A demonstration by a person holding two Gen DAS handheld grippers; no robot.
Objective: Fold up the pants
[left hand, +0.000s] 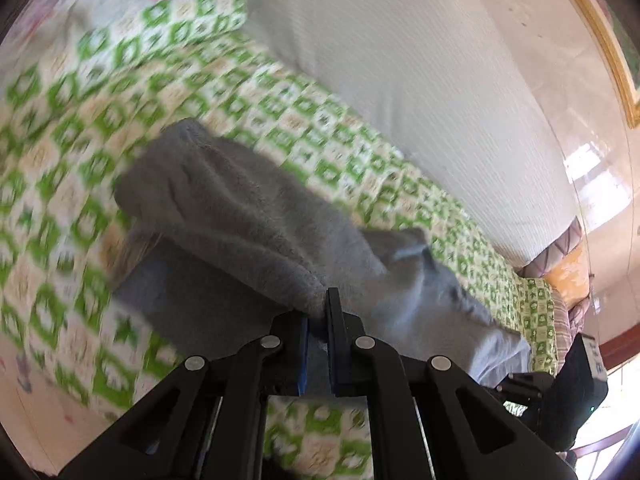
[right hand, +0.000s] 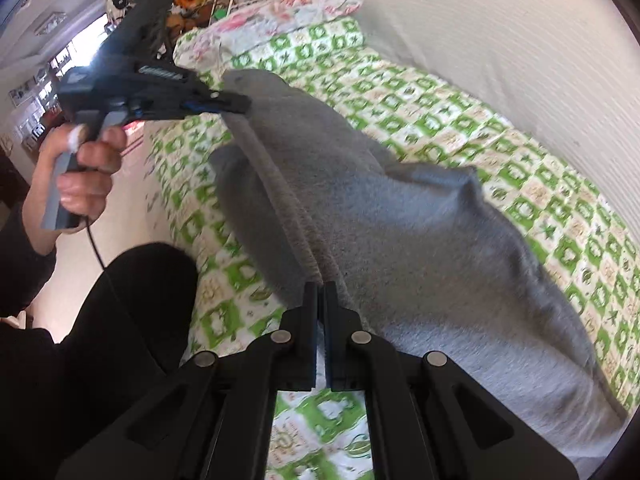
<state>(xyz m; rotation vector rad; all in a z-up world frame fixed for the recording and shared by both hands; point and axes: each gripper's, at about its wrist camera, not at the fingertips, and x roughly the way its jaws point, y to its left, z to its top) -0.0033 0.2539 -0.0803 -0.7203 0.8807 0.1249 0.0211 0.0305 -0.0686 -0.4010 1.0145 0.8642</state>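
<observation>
I am seeing grey fleece pants [right hand: 360, 208] draped across the bed [right hand: 460, 92], fuzzy, thick and rumpled, one ribbed edge stretched taut in the air between my two tools. My right tool [right hand: 319, 300] is pinching that edge near the camera, jaws pressed together on it. My left tool [left hand: 318, 316] is pinching the far end likewise. The green-and-white patterned bedsheet [left hand: 260, 92] is lying beneath. A label on the left tool's body is showing, too blurred to read.
</observation>
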